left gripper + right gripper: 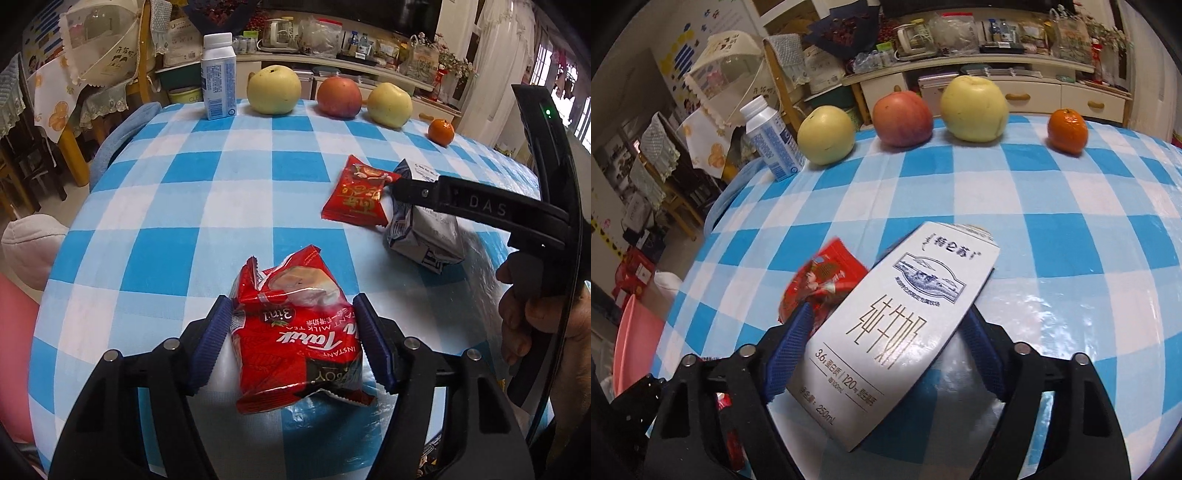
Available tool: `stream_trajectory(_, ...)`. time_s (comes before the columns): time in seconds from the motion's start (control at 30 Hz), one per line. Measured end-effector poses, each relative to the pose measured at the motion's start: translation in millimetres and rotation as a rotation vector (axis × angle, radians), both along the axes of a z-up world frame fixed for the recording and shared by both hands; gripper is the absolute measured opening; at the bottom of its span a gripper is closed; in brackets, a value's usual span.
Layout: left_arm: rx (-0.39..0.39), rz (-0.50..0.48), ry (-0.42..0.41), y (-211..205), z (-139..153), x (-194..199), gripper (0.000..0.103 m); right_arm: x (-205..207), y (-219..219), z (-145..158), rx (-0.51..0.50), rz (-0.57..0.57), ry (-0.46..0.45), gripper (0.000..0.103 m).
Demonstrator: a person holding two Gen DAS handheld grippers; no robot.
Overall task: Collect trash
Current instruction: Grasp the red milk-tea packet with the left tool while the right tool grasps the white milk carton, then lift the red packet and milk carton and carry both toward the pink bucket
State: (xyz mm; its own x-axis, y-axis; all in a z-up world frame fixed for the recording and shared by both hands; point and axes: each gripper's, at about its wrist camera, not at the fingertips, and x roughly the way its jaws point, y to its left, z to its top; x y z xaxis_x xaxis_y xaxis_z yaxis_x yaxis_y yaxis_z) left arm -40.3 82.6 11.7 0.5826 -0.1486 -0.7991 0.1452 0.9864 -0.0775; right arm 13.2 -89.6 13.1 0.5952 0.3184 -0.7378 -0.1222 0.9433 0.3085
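Observation:
A red milk tea packet [295, 332] lies on the blue checked tablecloth [184, 206], and the blue pads of my left gripper [293, 326] press on both its sides. A white milk carton [897, 321], also [424, 236], lies flat and slanted between the pads of my right gripper [890, 332]. The left pad sits against its edge; a gap shows beside the right pad. A small red snack packet [820, 280], also [354, 199], lies partly under the carton's left side. One of the right gripper's fingers [417, 192] reaches over both.
Along the far table edge stand a white bottle [218, 77], two yellow apples [273, 90] [389, 105], a red apple [339, 96] and a tangerine [440, 131]. A person's hand [524, 317] holds the right gripper. A pink basin [631, 347] sits below the table's left edge.

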Motion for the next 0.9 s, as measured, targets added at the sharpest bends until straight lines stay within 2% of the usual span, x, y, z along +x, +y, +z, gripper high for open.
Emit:
stream_trajectory(0.2, -0.049, 0.032, -0.012, 9, 1, 6, 0.067, -4, 9, 3, -0.037, 0.048, -0.023, 0.065)
stream_trajectory(0.4, -0.078, 0.044, -0.016, 20, 2, 10, 0.066, -9, 13, 6, -0.062, 0.088, -0.036, 0.059)
stream_trajectory(0.6, -0.105, 0.062, -0.023, 38, 5, 11, 0.065, -16, 18, 9, -0.1, 0.118, -0.056, 0.057)
stream_trajectory(0.9, -0.166, 0.086, -0.063, 55, 16, 9, 0.063, -25, 16, 17, -0.109, 0.104, -0.084, 0.055)
